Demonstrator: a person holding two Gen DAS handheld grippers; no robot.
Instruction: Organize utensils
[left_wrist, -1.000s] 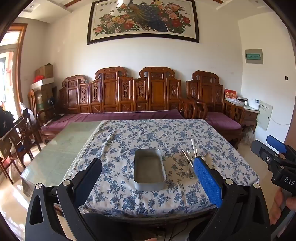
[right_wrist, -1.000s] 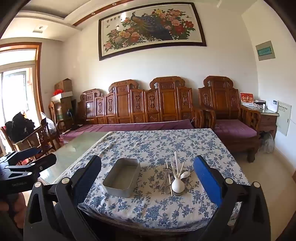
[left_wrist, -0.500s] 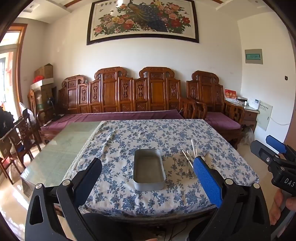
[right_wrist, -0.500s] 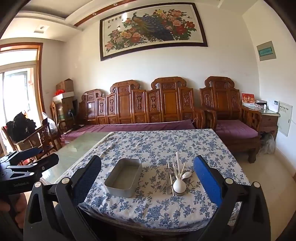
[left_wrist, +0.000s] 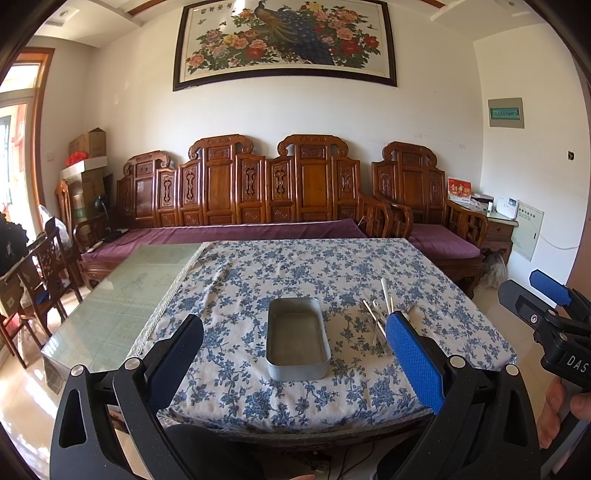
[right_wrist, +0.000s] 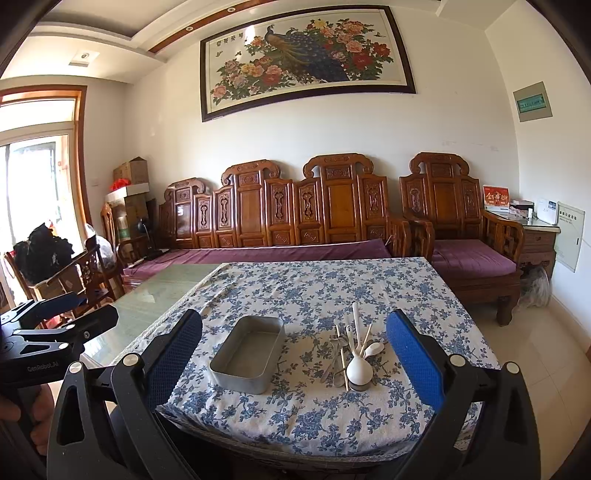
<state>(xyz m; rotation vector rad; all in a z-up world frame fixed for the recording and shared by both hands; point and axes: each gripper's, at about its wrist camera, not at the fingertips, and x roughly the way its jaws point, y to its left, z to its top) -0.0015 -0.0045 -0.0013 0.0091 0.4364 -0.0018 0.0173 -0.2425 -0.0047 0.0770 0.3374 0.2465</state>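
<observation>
Utensils loose, tin bare

Left wrist: left gripper (left_wrist: 293, 347) wide apart, holding nothing. Rectangular grey metal tin (left_wrist: 297, 339) empty on blue-floral tablecloth (left_wrist: 303, 269); view unchanged.

Right wrist: right gripper (right_wrist: 293, 349) wide, unladen. Pile of white spoons, chopsticks and metal cutlery (right_wrist: 352, 352) beside tin, framing slightly nearer.

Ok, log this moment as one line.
left gripper: open, empty | right gripper: open, empty | metal tray: empty | utensil pile: beside tray on tablecloth
</observation>
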